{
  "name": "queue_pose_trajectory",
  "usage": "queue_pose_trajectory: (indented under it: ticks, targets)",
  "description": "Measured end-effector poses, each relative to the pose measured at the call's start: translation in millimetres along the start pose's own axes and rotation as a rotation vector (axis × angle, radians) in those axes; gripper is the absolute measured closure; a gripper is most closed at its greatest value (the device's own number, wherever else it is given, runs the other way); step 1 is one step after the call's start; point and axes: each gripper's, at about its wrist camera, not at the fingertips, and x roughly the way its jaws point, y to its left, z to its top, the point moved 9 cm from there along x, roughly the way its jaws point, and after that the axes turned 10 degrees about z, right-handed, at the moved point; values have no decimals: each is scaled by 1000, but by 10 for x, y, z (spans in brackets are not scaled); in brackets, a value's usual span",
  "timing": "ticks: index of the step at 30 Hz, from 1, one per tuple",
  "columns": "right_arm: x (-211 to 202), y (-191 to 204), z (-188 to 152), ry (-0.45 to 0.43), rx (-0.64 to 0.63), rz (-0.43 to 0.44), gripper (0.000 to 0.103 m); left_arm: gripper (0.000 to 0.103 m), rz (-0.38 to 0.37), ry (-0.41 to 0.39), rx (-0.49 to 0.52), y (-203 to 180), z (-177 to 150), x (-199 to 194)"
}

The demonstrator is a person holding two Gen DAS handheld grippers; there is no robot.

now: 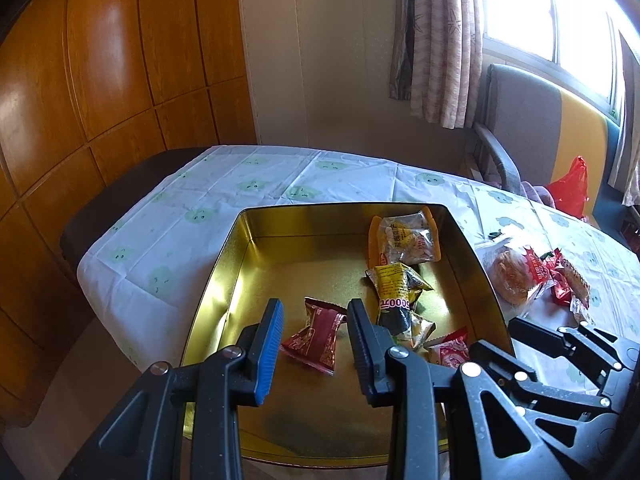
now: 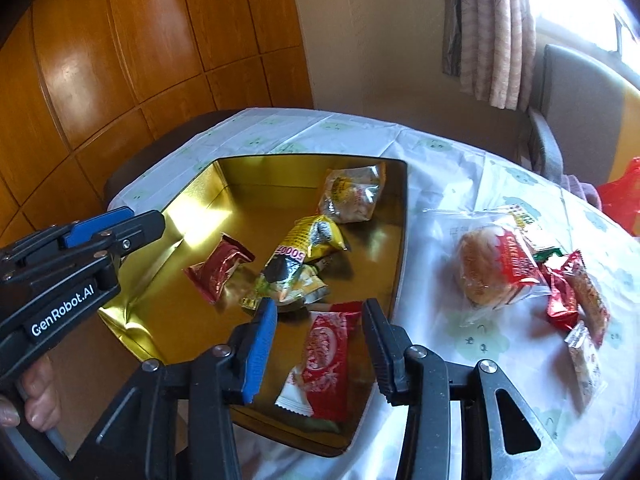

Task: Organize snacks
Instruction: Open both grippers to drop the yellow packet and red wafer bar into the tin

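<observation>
1. The right tool (image 2: 318, 354) is being held over the near corner of the gold tin (image 2: 200, 200), its jaws standing apart with nothing pressed between the pads; a red-and-white wafer packet (image 2: 324, 364) is lying in the tin below the gap.
2. The left tool (image 1: 314, 344) is being held over the near part of the tin (image 1: 472, 248). A gap is being shown between its jaws, and nothing is being gripped; a dark red snack packet (image 1: 316, 334) is lying on the tin floor beneath them.
3. In the right wrist view the left tool (image 2: 160, 220) is being seen from the side at the tin's left rim, a hand (image 2: 36, 400) being wrapped around its handle.
4. Near the tin's middle a yellow-and-black packet (image 2: 304, 252) is lying on a smaller yellowish one, and a clear bag of pale snacks (image 2: 352, 196) is lying near the far right corner.
5. On the clothed worktop (image 2: 440, 184), right of the tin, a wrapped bun (image 2: 492, 272) is lying just beside several small red packets (image 2: 568, 292).
</observation>
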Motion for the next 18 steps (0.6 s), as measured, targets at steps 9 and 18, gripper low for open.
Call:
queue_pose_trajectory:
  ticks: [9, 18]
  targets:
    - [-196, -176, -19, -40, 31, -47, 51, 70, -8, -9, 28, -98, -1, -62]
    - [-361, -353, -101, -60, 69, -76, 49, 70, -16, -18, 62, -206, 0, -108]
